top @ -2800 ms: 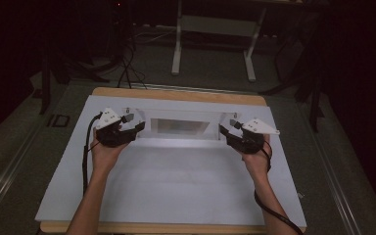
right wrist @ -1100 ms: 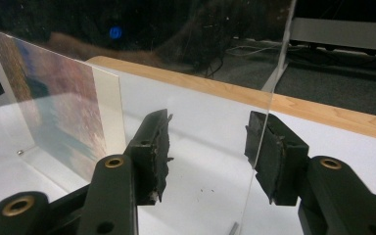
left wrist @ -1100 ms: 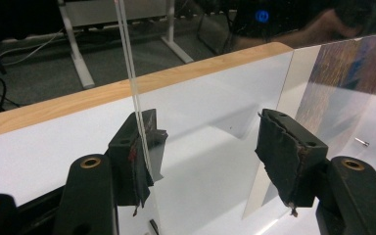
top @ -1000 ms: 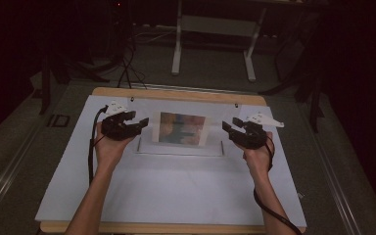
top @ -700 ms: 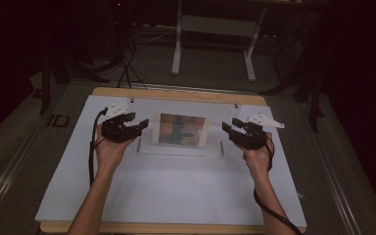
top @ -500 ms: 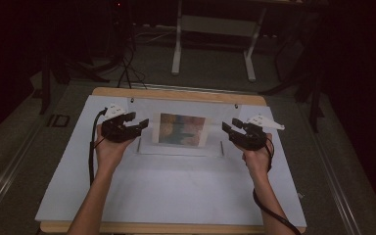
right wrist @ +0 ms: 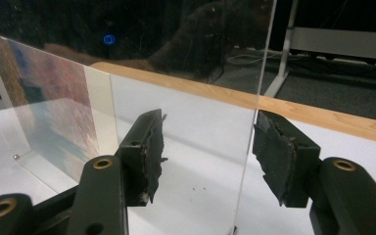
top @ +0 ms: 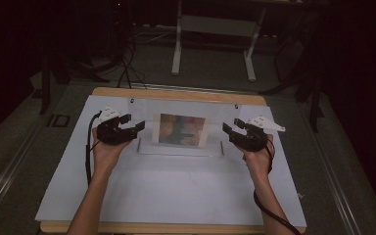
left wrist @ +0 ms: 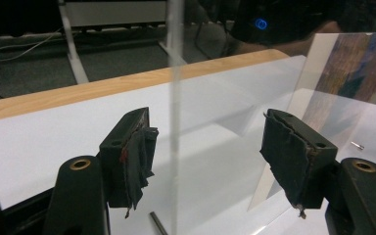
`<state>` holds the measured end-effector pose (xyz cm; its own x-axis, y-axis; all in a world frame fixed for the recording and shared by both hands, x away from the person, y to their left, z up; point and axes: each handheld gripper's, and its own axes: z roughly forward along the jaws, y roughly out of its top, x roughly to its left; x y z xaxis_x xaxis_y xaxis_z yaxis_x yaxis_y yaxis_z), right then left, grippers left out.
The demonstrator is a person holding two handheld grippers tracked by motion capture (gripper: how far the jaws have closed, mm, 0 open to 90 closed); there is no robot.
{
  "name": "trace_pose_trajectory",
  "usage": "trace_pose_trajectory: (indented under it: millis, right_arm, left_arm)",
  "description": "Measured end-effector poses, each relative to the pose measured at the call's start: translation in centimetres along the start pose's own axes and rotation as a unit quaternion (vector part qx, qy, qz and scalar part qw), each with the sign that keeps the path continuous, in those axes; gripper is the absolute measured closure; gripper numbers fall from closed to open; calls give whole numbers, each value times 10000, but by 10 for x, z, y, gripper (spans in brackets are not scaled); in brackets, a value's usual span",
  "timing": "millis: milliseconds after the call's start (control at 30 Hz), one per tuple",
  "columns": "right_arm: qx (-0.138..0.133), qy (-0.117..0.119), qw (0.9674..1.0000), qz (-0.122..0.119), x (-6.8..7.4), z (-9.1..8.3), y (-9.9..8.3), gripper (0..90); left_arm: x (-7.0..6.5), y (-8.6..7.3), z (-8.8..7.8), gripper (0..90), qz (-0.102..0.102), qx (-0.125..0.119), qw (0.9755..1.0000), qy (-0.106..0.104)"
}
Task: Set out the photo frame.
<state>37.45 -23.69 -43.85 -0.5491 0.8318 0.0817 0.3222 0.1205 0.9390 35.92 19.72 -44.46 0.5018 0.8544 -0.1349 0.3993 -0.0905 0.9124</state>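
Two grippers, left point(top: 138, 127) and right point(top: 226, 129), jaws just opening, clear stand point(top: 181, 105) edges between them, untouched, on white table point(top: 176, 191).

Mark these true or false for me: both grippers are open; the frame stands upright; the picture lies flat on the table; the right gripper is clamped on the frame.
1. Both the left gripper and the right gripper are open. True; their jaws have just been opening.
2. The clear frame stands upright on the table. True.
3. The picture lies flat on the table. False; it stands upright inside the frame.
4. The right gripper is clamped on the frame. False; the frame's edge sits between its jaws, with gaps on both sides.
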Motion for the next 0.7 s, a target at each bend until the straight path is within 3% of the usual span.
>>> trace_pose_trajectory:
  millis: [467,700]
  right_arm:
    - [210,33,9998,-32,-6,-16,0,421]
    - [313,-43,9995,-47,-14,-28,-7,412]
  left_arm:
    - [12,-8,-36,375,-190,-270,9992,207]
    - [17,-21,-44,376,-302,-153,9988,364]
